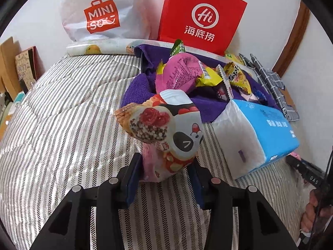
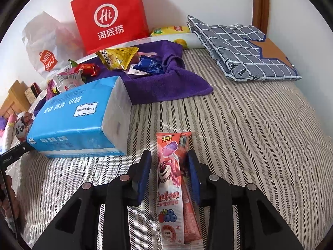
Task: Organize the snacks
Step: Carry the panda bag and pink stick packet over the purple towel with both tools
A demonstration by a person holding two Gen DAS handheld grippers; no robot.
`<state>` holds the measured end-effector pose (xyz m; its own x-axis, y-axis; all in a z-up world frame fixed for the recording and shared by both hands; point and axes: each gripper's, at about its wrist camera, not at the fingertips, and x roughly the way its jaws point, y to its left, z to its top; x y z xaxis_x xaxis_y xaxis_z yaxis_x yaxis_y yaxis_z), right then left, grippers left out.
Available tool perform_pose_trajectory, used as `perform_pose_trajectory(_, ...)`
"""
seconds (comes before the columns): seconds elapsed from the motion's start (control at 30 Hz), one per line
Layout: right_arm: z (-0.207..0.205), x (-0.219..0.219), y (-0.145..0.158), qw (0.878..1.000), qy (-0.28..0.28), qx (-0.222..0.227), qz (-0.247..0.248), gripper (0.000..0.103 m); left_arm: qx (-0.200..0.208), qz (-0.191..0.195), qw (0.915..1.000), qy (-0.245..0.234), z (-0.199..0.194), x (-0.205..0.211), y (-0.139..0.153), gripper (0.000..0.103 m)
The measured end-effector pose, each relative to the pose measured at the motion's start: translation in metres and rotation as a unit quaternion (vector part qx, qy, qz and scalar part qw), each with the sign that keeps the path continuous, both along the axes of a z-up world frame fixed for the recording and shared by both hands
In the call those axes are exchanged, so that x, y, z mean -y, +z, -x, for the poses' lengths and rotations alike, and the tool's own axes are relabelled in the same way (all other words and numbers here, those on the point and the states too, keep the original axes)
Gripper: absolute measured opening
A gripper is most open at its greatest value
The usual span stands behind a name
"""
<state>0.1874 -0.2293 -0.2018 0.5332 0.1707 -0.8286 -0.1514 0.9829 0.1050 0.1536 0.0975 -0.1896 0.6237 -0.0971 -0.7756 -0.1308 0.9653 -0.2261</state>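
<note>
A puffy snack packet with a panda face [image 1: 166, 131] stands tilted between the blue pads of my left gripper [image 1: 166, 160], which is shut on its lower part just above the striped bed cover [image 1: 62, 114]. The same packet shows at the left edge of the right wrist view [image 2: 20, 129]. A long pink Lotso packet [image 2: 170, 179] lies flat on the cover between the fingers of my right gripper [image 2: 169, 153]. That gripper is open, with a gap at the left pad. More snacks [image 1: 187, 77] are heaped on a purple towel [image 2: 166, 83].
A blue tissue pack [image 2: 83, 120] lies between the two grippers. A red paper bag [image 2: 110, 16] and a white plastic bag [image 1: 100, 14] lean on the wall behind the towel. A folded checked cloth [image 2: 239, 48] lies at the far right. A hand [image 1: 314, 208] shows at the right edge.
</note>
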Motion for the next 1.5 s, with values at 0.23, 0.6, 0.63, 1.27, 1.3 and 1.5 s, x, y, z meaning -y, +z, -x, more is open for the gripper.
perform_pose_trajectory(0.23, 0.0, -0.005, 0.0, 1.0, 0.001, 0.001, 0.018, 0.038, 0.008, 0.015, 0.9999, 0.0, 0.002, -0.004, 0.001, 0.039)
perform_pose_trajectory(0.6, 0.0, 0.005, -0.001, 1.0, -0.015, -0.001, -0.004, 0.027, 0.003, 0.006, 1.0, -0.002, 0.0, -0.001, 0.001, 0.041)
perform_pose_trajectory(0.63, 0.0, 0.005, -0.001, 1.0, -0.014, 0.0, -0.005, 0.028, 0.001, 0.002, 1.0, -0.001, -0.001, 0.0, 0.0, 0.043)
perform_pose_trajectory(1.27, 0.0, 0.009, -0.001, 1.0, -0.011, -0.002, -0.024, 0.03, -0.004, -0.018, 0.9998, 0.002, -0.022, 0.011, 0.011, 0.035)
perform_pose_trajectory(1.3, 0.0, 0.009, -0.001, 1.0, -0.011, -0.002, -0.025, 0.03, -0.001, -0.02, 0.9998, 0.002, -0.02, 0.011, 0.013, 0.035)
perform_pose_trajectory(1.5, 0.0, 0.01, -0.001, 1.0, -0.013, -0.002, -0.026, 0.028, 0.014, -0.021, 0.9997, -0.005, -0.005, 0.017, 0.025, 0.035)
